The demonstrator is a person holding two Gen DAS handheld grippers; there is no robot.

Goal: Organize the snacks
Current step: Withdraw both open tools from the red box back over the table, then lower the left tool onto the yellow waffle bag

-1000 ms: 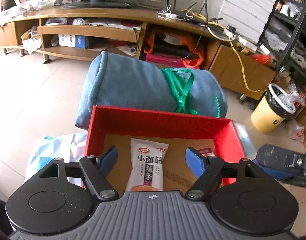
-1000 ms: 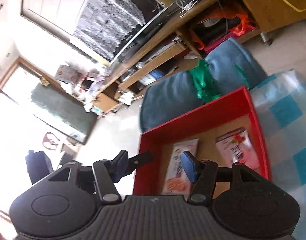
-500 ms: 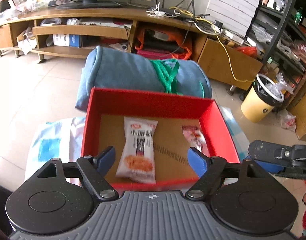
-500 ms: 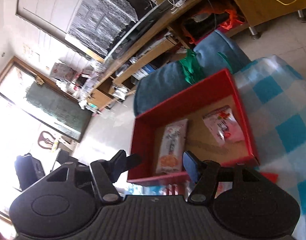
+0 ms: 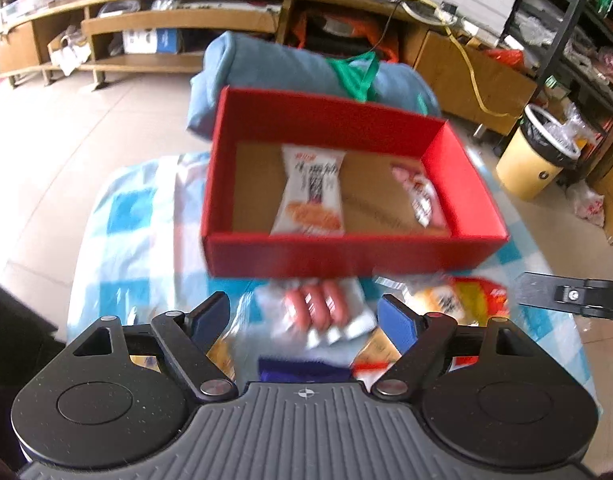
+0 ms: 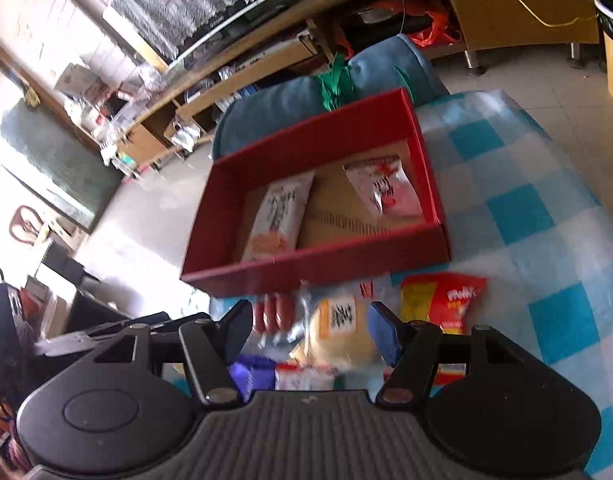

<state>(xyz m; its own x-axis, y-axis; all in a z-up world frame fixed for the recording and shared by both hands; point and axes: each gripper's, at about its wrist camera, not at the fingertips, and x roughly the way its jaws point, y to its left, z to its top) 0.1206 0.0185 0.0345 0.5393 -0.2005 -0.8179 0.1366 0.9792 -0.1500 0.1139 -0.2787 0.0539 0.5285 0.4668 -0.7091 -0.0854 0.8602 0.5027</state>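
Note:
A red box [image 5: 346,256] [image 6: 306,276] stands on a blue-and-white checked cloth [image 5: 134,240] [image 6: 526,208]. Inside it lie a white snack packet [image 5: 312,196] [image 6: 278,216] and a pink one [image 5: 420,196] [image 6: 382,188]. In front of the box lie loose snacks: a sausage pack [image 5: 322,308] [image 6: 274,312], a yellow bread packet [image 5: 446,300] [image 6: 338,328], a red bag [image 6: 446,300] and a purple packet [image 5: 302,368]. My left gripper [image 5: 302,314] hovers over the sausages, jaws opening, nothing pressed between them. My right gripper [image 6: 311,324] is open above the bread packet.
Behind the box lies a blue rolled bundle [image 5: 274,64] with a green strap. Tiled floor surrounds the cloth. A long wooden TV bench [image 5: 186,0] runs along the back, and a yellow bin [image 5: 534,160] stands at the right. Part of the other gripper [image 5: 566,292] shows at the right edge.
Both grippers have drawn back from over the box toward the near side, so the loose snacks in front of it now show. Both pairs of jaws stand a little wider.

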